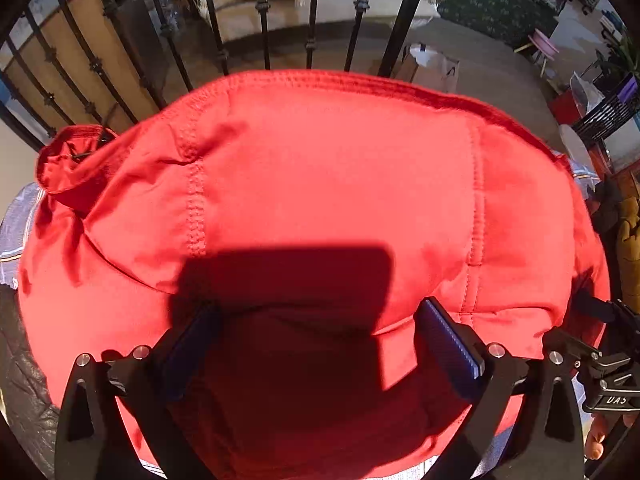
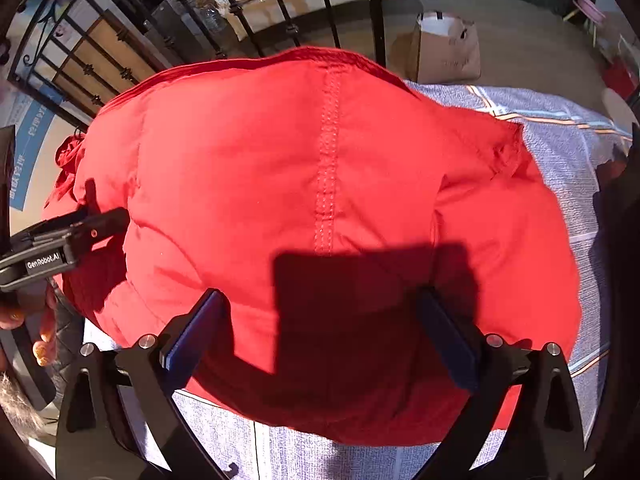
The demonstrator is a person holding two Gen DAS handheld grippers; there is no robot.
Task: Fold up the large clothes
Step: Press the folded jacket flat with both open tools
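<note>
A folded red jacket (image 1: 320, 208) lies on a checked bedsheet (image 2: 560, 148) beside a black iron railing (image 1: 264, 20).

Its long axis runs side to side across both wrist views, with 1 stitched seam crossing it from the railing edge toward the cameras; a bunched end (image 1: 68, 160) sticks out at the left edge of the bed. The left gripper (image 1: 320, 344) and right gripper (image 2: 320, 332) hang above the jacket, each with its 2 fingers spread wide and nothing between them. Their shadows darken the near part of the cloth. The jacket's near hem is cut off in the left view, and whether the bunched end is a sleeve or hood cannot be made out.
</note>
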